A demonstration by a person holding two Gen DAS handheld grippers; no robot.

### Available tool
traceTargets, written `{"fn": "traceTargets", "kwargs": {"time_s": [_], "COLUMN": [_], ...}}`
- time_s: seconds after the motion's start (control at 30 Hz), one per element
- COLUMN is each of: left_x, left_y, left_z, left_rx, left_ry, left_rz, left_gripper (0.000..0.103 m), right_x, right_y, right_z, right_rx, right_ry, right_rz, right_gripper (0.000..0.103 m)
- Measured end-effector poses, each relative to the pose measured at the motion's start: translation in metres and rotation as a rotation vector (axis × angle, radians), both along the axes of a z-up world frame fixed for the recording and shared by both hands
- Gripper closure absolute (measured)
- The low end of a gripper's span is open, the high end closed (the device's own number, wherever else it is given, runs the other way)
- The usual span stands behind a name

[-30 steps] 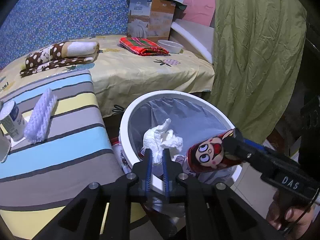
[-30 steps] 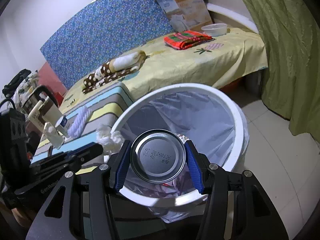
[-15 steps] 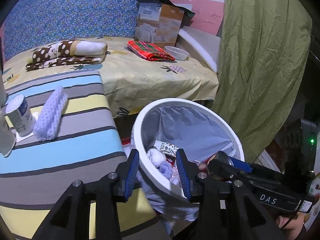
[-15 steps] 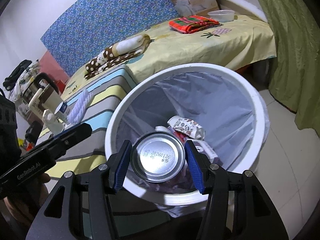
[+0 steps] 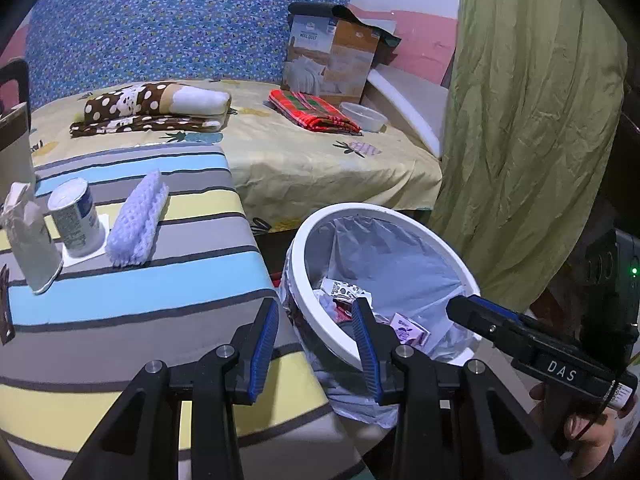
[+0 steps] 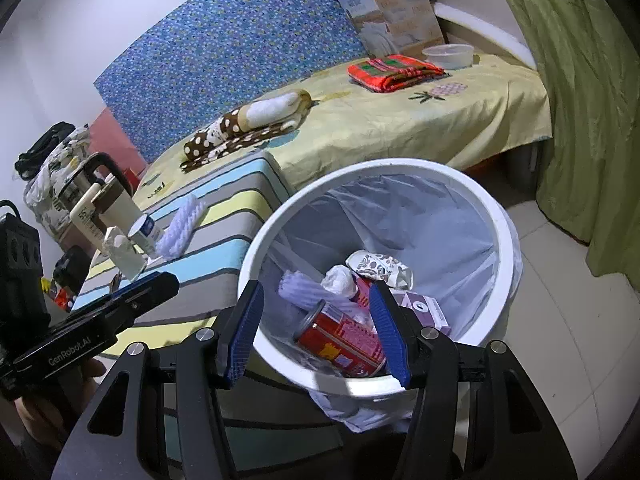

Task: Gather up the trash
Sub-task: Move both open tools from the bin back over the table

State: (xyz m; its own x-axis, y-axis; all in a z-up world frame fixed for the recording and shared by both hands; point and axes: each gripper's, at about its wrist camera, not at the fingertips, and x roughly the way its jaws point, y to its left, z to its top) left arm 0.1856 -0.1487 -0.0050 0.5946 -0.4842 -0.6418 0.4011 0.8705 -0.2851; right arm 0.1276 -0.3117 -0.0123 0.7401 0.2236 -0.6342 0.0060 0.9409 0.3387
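Both the left gripper (image 5: 314, 344) and the right gripper (image 6: 316, 330) hang part-open and empty over the near rim of the round white plastic bin with its pale liner (image 6: 502, 224), presumably having let go. The red printed drink can (image 6: 344, 338) lies inside on crumpled white tissue (image 6: 340, 280), while a white-and-blue labelled can (image 5: 74, 216) stands near the striped cushion's (image 5: 140, 292) left edge, likely next

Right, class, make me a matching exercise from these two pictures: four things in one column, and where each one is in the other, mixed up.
Things:
1. red can
2. plastic bowl
3. knitted cloth
4. spotted blanket

Places:
A. on the striped cushion
B. inside the white bin
C. on the yellow bedsheet, next to the cardboard box
D. on the yellow bedsheet, near the blue patterned board

Pairs: 1-B, 2-C, 3-A, 4-D
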Motion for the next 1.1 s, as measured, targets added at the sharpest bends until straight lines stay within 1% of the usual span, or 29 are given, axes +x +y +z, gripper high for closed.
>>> {"fn": "traceTargets", "kwargs": {"time_s": [0.27,0.5,1.1], "left_x": [-0.018,-0.031,-0.049], "left_y": [0.022,0.048,0.103], "left_z": [0.008,0.007,0.008], "left_rx": [0.007,0.032,0.066], "left_ry": [-0.021,-0.026,-0.038], "left_rz": [0.04,0.112,0.245], "left_gripper": [0.065,0.065,0.065], "right_x": [-0.006,-0.007,-0.007], "right_y": [0.019,0.041,0.091], "right_z": [0.008,0.009,0.017], "right_rx": [-0.017,-0.028,-0.088], "right_ry": [-0.025,-0.026,-0.039], "right_rz": [0.046,0.1,0.204], "right_gripper": [0.046,0.046,0.046]}}
